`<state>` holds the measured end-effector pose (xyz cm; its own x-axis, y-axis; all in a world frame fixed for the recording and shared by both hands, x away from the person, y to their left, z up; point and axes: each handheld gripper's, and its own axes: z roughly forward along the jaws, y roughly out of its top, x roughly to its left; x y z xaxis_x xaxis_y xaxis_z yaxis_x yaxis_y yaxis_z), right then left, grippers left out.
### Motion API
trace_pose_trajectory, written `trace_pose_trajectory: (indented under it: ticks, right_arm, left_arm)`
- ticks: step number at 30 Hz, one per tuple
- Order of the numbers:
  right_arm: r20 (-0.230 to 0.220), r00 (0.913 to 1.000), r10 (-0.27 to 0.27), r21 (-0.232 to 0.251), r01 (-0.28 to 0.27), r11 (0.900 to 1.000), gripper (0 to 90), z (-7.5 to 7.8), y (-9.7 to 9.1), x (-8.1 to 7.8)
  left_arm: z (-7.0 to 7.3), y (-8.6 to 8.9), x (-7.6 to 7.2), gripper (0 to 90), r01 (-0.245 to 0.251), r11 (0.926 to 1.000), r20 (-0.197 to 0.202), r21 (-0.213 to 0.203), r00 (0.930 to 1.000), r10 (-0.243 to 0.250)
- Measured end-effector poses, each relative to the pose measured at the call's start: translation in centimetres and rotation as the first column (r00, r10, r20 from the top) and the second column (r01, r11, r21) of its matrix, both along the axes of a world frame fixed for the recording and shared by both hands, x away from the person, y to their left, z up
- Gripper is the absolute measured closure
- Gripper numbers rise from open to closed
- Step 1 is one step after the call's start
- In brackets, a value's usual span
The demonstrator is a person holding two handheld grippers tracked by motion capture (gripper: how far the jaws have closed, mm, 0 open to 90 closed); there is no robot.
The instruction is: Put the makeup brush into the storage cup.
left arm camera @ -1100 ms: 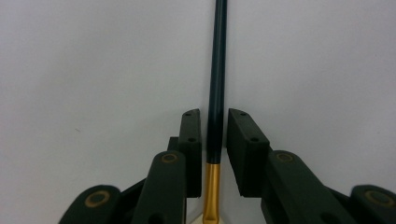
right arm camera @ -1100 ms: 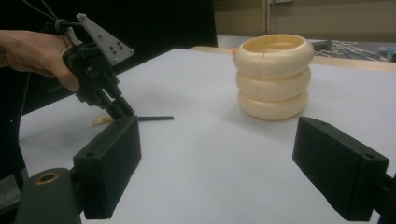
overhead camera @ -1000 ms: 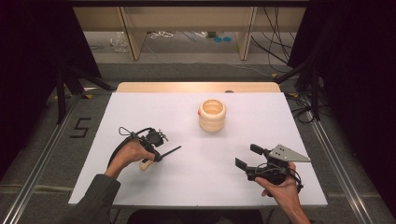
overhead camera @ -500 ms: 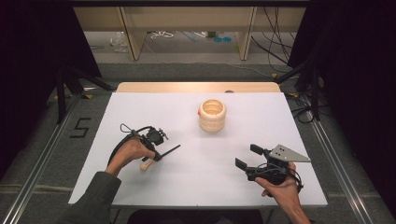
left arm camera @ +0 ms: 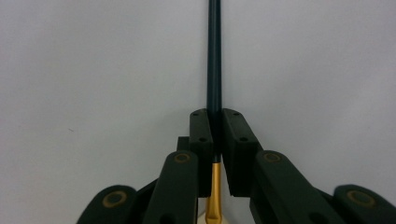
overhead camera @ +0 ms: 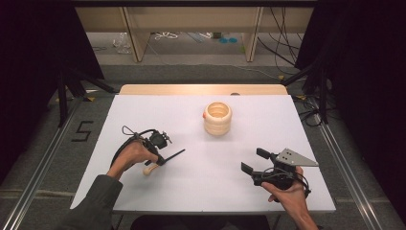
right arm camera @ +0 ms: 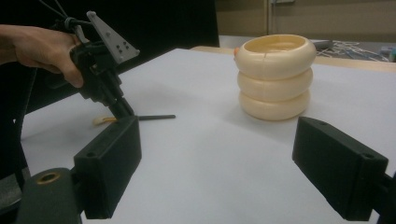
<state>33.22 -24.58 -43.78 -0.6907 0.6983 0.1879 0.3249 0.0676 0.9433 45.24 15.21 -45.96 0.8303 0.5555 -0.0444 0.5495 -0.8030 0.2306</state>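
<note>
High view: I logged a white table (overhead camera: pixel 201 191) with a cream ribbed pot (overhead camera: pixel 217 118) standing upright near its middle, well apart from both grippers. The left gripper (overhead camera: pixel 163 154) sat low at the left, its jaws clenched on a thin brush (overhead camera: pixel 173 155). In the left gripper view the dark shaft (left arm camera: pixel 214 51) ran straight out between the pads, and a gold ferrule (left arm camera: pixel 215 191) showed behind them. The pale end (overhead camera: pixel 150 168) poked out by the hand in the high view. The right gripper (overhead camera: pixel 253 162) hovered at the right with its jaws spread and nothing between them; the pot stood beyond them in the right gripper view.

Risks, as I judged them: the grip sat on a slim round shaft, so the brush could twist or slide under any side load. The long tip could scrape the table if the hand dipped. The pot looked light and could be knocked over by a careless reach.

Change since a second ago: almost none. The left hand had shifted slightly, with the brush tip angled a little differently; the pot and right gripper had stayed put.
</note>
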Motion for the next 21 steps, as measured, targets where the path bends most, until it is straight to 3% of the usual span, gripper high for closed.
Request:
trace_pose_trajectory:
  ticks: [6,11,13,15,17,19,21]
  right_arm:
    - [0.000,1.0000,0.000,0.000,0.000,1.0000,16.5,0.0,0.0,0.0]
    - [-0.008,0.9999,0.011,0.002,-0.011,0.9999,16.5,0.1,0.2,-0.1]
    - [0.009,0.9998,0.018,0.000,-0.018,0.9998,16.5,0.0,0.5,-0.1]
    - [0.020,0.9994,0.028,-0.037,-0.027,0.9990,16.5,0.1,0.6,-0.2]
    - [0.034,0.9988,0.035,-0.066,-0.033,0.9973,16.4,0.3,0.8,-0.3]
    - [0.052,0.9978,0.041,-0.064,-0.037,0.9973,16.5,0.3,0.9,-0.4]
    - [0.059,0.9977,0.033,-0.092,-0.027,0.9953,16.4,0.3,1.0,-0.5]
  left_arm:
    - [0.3,0.4,-0.2,83.1,-0.004,0.9998,-0.013,-0.021,0.9999,0.004]
    - [1.0,0.1,-0.7,83.1,0.029,0.9977,-0.018,-0.061,0.9994,-0.030]
    - [1.3,-0.2,-1.0,83.1,0.045,0.9963,-0.020,-0.074,0.9987,-0.046]
    - [1.6,-0.5,-1.3,83.0,0.050,0.9950,-0.023,-0.086,0.9984,-0.052]
    - [1.7,-0.9,-1.7,83.1,0.032,0.9912,-0.018,-0.128,0.9992,-0.035]
    - [2.0,-1.2,-2.0,83.0,0.053,0.9894,-0.017,-0.135,0.9983,-0.056]
    - [2.2,-1.6,-2.3,83.0,0.063,0.9897,-0.009,-0.129,0.9979,-0.065]
